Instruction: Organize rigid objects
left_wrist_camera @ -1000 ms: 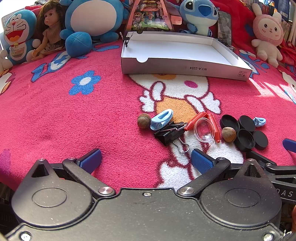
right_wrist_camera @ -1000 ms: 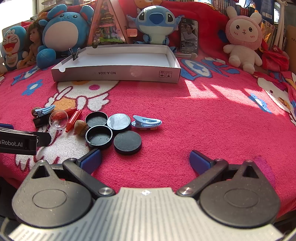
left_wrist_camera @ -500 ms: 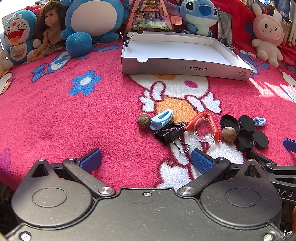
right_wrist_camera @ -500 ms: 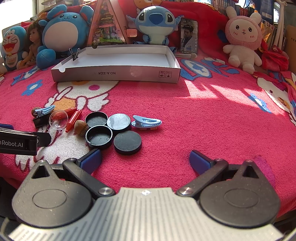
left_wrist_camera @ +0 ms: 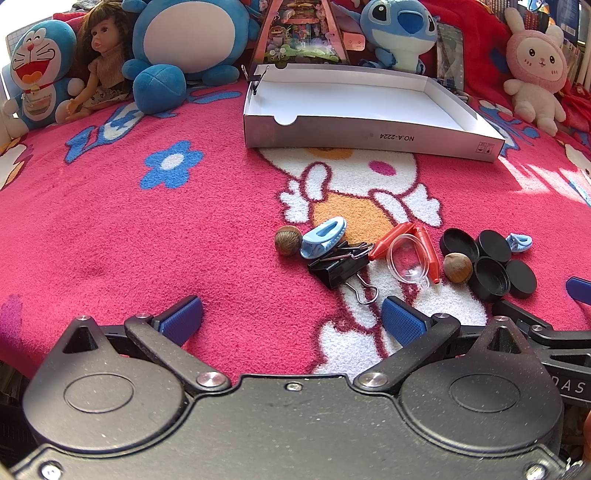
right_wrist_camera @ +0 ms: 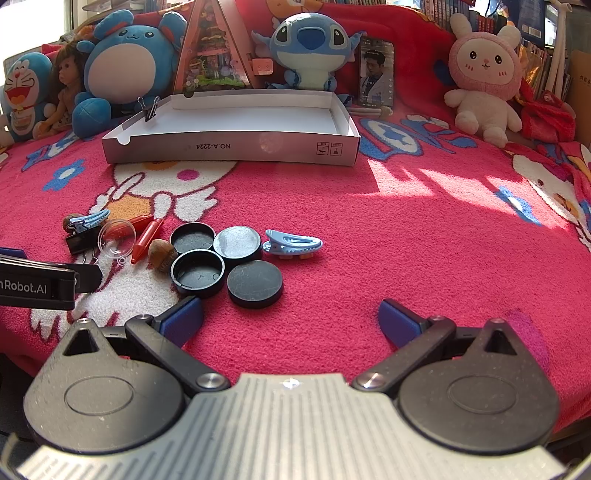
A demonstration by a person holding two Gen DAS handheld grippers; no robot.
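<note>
Small rigid objects lie in a cluster on the pink blanket: a brown nut [left_wrist_camera: 287,240], a blue clip [left_wrist_camera: 323,242], a black binder clip [left_wrist_camera: 338,268], red pieces [left_wrist_camera: 424,247], a clear half-shell [left_wrist_camera: 406,263], a second nut [left_wrist_camera: 457,268], several black round lids [left_wrist_camera: 491,275] and a second blue clip [right_wrist_camera: 293,242]. A white cardboard tray [left_wrist_camera: 369,134] stands behind them, empty but for a binder clip on its left wall. My left gripper [left_wrist_camera: 291,319] is open and empty, just short of the cluster. My right gripper [right_wrist_camera: 291,317] is open and empty, near the black lids [right_wrist_camera: 255,283].
Plush toys, a doll [left_wrist_camera: 103,55] and a triangular display [left_wrist_camera: 301,33] line the far edge behind the tray. A pink rabbit plush [right_wrist_camera: 484,77] sits at the back right. The left gripper's body [right_wrist_camera: 37,282] shows at the left edge of the right wrist view.
</note>
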